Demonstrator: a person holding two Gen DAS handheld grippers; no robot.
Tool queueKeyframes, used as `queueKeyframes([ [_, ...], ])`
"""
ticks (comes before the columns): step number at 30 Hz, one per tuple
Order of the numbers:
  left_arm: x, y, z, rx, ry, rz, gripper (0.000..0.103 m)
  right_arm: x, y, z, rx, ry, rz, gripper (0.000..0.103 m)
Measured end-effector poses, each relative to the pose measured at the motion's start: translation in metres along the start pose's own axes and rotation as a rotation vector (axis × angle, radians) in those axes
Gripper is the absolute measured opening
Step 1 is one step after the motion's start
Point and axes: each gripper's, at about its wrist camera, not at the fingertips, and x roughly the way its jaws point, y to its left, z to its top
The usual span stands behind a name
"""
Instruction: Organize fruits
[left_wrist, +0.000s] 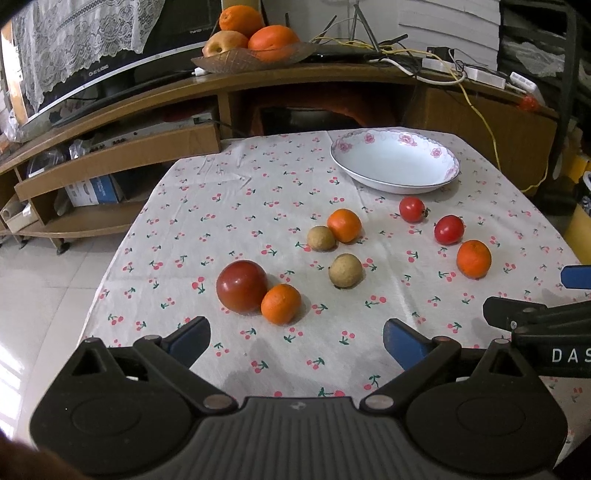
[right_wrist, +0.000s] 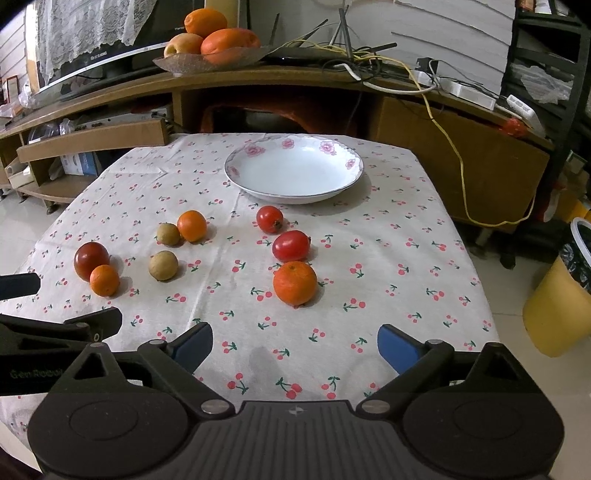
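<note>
both claws, left gripper (left_wrist: 297, 345) and right gripper (right_wrist: 295, 347), hang wide and empty. the round orange mandarin (right_wrist: 295, 283) sits nearest the right one; straddle it squarely, squeeze gently, then carry to the empty white floral-rimmed bowl (right_wrist: 236, 173).

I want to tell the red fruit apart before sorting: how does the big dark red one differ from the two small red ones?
The big dark red fruit is larger, duller and deeper in colour; the two small red fruits are smaller, brighter and glossier. The big one touches an orange; the small pair lie apart, nearer the plate. All three rest on the tablecloth, outside the plate.
</note>
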Motion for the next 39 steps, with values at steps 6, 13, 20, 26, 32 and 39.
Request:
queueKeyframes([
  [6, -0.001, 0.003, -0.001, 0.023, -0.033, -0.02, 0.103, 0.005, 0.0, 0.002, -0.015, 0.006, 0.015, 0.093],
  [13, 0.002, 0.0, 0.0, 0.092, -0.047, -0.02, 0.097, 0.014, 0.001, 0.01, -0.06, 0.013, 0.045, 0.087],
  [20, 0.019, 0.011, 0.007, 0.097, -0.017, -0.064, 0.067, 0.028, -0.003, 0.023, -0.077, 0.008, 0.098, 0.083],
  [26, 0.032, 0.004, 0.005, 0.14, 0.003, -0.097, 0.057, 0.046, -0.001, 0.029, -0.09, 0.039, 0.126, 0.078],
  [32, 0.041, 0.0, 0.014, 0.17, -0.011, -0.09, 0.057, 0.056, -0.003, 0.034, -0.086, 0.05, 0.143, 0.076],
  [39, 0.041, -0.008, 0.009, 0.237, -0.011, -0.061, 0.056, 0.059, -0.01, 0.037, -0.072, 0.057, 0.15, 0.073],
])
